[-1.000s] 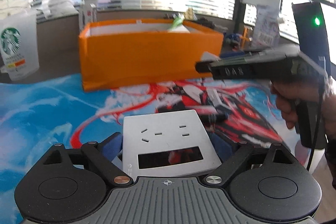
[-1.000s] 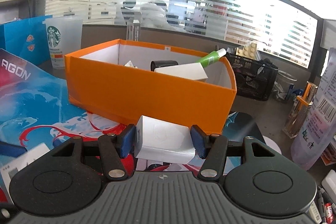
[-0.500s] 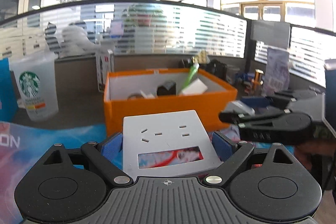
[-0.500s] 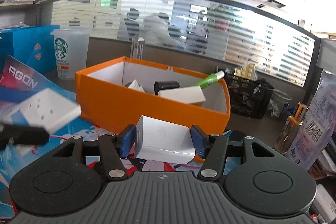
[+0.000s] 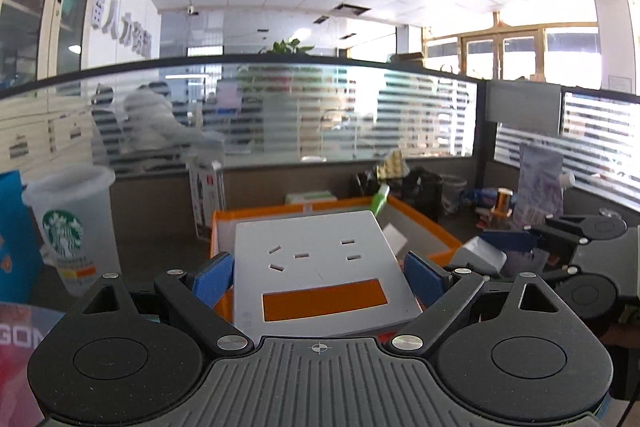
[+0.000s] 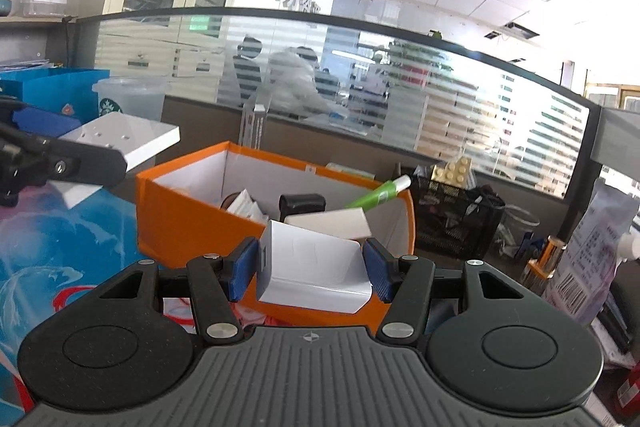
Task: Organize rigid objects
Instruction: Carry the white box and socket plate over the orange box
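Note:
My left gripper [image 5: 318,273] is shut on a white wall socket plate [image 5: 320,267] and holds it in the air in front of the orange box [image 5: 436,233]. The plate also shows at the left of the right wrist view [image 6: 124,141]. My right gripper [image 6: 312,273] is shut on a small white box [image 6: 312,277], held just before the orange box [image 6: 192,223]. That box holds a green tube [image 6: 378,191], a black item [image 6: 302,205] and white packets [image 6: 246,207]. The right gripper also shows at the right of the left wrist view [image 5: 508,247].
A Starbucks cup [image 5: 74,227] stands at the left beside a blue bag [image 6: 56,93]. A blue and red printed mat [image 6: 60,251] covers the desk. A black mesh basket [image 6: 456,223] and bottles [image 6: 544,259] stand at the right. A glass partition runs behind.
Both grippers have risen with their loads. The left gripper has lifted the socket plate off the mat and come nearer the orange box, whose inside now shows from above.

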Action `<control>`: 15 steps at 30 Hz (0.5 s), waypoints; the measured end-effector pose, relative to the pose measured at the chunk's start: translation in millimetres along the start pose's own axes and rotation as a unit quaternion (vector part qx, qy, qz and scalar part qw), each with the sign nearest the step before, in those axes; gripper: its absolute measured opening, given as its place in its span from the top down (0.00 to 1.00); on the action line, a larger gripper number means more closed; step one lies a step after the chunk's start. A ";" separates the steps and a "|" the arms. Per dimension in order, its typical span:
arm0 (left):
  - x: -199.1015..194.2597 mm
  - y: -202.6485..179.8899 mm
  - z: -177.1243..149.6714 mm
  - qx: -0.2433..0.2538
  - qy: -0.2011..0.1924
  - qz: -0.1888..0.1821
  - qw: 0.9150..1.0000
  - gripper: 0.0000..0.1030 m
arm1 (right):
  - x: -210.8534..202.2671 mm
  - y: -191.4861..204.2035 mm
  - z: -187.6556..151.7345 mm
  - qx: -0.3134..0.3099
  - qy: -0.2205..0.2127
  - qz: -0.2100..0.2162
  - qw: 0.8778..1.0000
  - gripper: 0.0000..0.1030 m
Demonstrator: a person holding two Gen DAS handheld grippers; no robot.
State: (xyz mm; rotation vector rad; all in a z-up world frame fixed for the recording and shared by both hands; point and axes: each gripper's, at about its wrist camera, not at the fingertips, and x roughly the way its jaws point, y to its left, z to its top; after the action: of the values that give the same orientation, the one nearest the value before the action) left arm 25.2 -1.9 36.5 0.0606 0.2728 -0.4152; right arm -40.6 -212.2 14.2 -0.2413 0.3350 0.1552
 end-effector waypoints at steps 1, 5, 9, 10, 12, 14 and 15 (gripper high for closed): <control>1.7 0.0 2.6 0.000 -0.003 0.000 1.000 0.10 | -0.2 -0.6 1.4 0.000 -0.002 -0.001 1.000 0.48; 9.5 0.9 11.7 -0.002 -0.010 -0.001 1.000 0.10 | 2.4 -4.0 7.2 -0.001 -0.007 -0.003 1.000 0.48; 18.9 5.7 21.5 -0.007 -0.018 0.002 1.000 0.10 | 7.8 -7.6 15.6 -0.005 -0.012 -0.005 1.000 0.48; 21.1 7.7 24.1 -0.008 -0.020 0.003 1.000 0.10 | 9.1 -7.9 17.8 -0.006 -0.014 -0.005 1.000 0.48; 25.5 10.8 28.3 -0.010 -0.024 0.005 1.000 0.10 | 12.6 -9.0 23.5 -0.007 -0.019 -0.005 1.000 0.48; 29.9 13.4 32.6 -0.010 -0.027 0.007 1.000 0.10 | 16.7 -11.3 28.5 -0.008 -0.023 -0.004 1.000 0.48; 32.2 14.5 33.7 -0.010 -0.028 0.008 1.000 0.10 | 18.8 -11.9 31.2 -0.008 -0.025 -0.004 1.000 0.48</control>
State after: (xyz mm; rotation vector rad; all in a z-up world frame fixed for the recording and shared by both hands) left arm 67.8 -5.0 60.0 0.0313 0.2215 -0.3976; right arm -11.3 -213.4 38.9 -0.2549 0.2830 0.1564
